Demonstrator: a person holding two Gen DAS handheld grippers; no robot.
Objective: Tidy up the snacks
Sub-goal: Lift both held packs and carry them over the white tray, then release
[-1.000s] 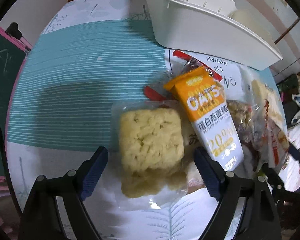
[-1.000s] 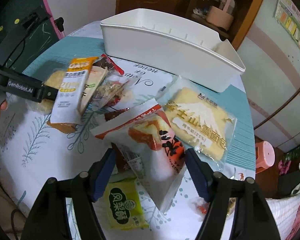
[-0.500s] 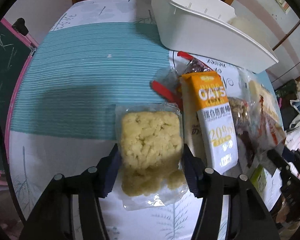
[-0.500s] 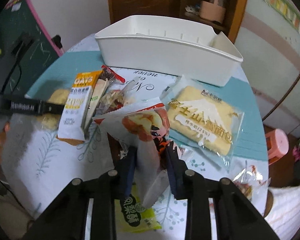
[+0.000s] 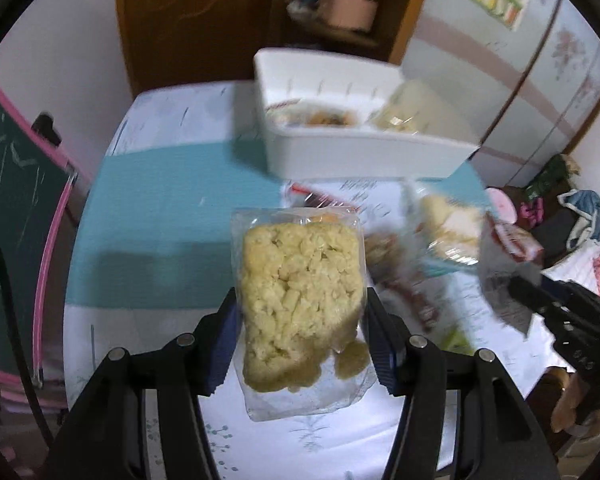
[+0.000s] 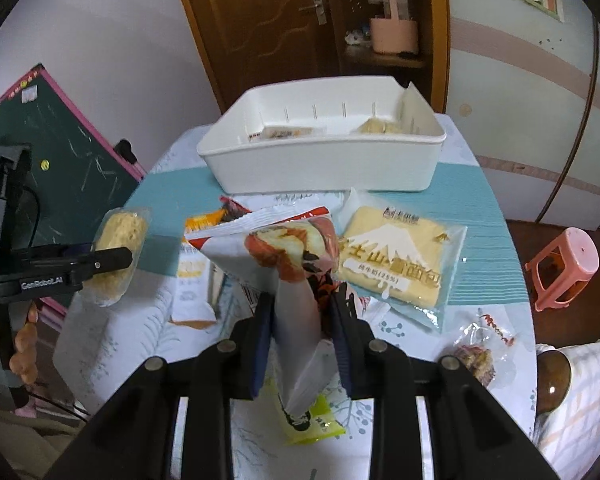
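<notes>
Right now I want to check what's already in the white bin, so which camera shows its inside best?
The left wrist view, though blurred: it looks down into the white bin, showing two packets inside. In the right wrist view the bin is sharp, but its near wall hides all except the packets' tops.

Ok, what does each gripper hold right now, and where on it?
Left gripper: clear-wrapped yellow puffed-rice cake, clamped across its near sides. Right gripper: white-and-red bread bag, pinched at its near end.

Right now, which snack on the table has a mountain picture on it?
The flat yellow bread packet, lying just in front of the white bin. No other wrapper shows a white mountain.
</notes>
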